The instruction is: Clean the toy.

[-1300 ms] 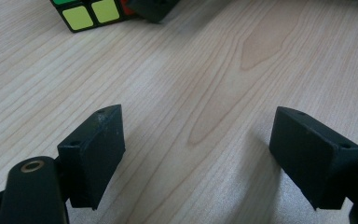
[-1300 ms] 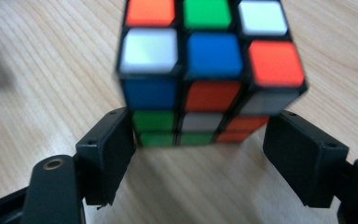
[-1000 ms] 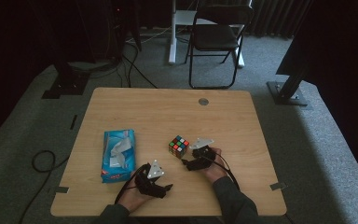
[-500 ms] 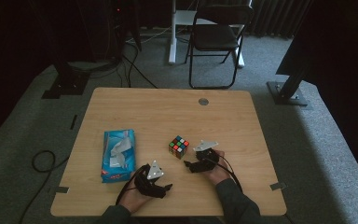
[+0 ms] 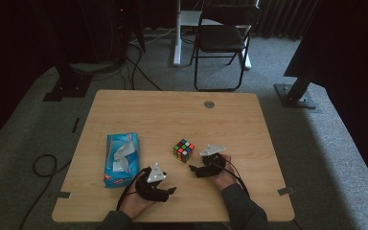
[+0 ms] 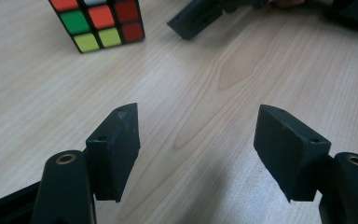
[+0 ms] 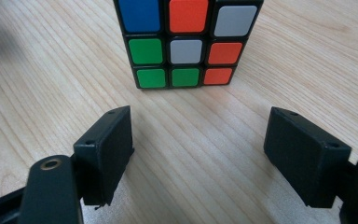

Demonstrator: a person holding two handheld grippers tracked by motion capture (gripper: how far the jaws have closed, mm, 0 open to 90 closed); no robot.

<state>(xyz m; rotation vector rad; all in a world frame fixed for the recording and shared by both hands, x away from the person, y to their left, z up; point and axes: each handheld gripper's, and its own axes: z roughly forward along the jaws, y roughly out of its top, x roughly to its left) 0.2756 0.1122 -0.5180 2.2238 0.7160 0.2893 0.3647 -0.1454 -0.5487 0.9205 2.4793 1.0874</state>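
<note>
On the near half of the wooden table [image 5: 172, 110], a little right of its middle, sits the puzzle cube [image 5: 184, 150], its coloured squares showing red, green, orange and white on black edges. It rests flat on the wood, free of both tools.

Just beside it, on its right and slightly nearer the person, lies the right gripper [image 5: 195, 170], cupped in the right hand [image 5: 222, 171] with the grey three-cornered plate on top. Its jaws point toward the cube and have just been opening a touch; they stand spread with bare wood between them. From that gripper's own camera the right gripper [image 7: 198, 149] faces the cube [image 7: 186, 44] squarely; the cube stands just beyond the fingertips, not between them, and nothing touches it.

Farther left and closer to the table's front edge is the left gripper [image 5: 171, 190], held in the left hand [image 5: 139, 201], a black cable trailing off it. Its jaws have just been closing a little, yet they remain wide apart and nothing lies between them. Through its camera the left gripper [image 6: 198, 140] looks across bare wood, the cube [image 6: 100, 23] off at the upper left and the black tip of the other gripper at the top.

To the left of the hands lies a blue tissue pack [image 5: 120, 159], flat, well apart from the cube. Beyond the table's far edge stands a folding chair [image 5: 223, 40] on grey carpet.
</note>
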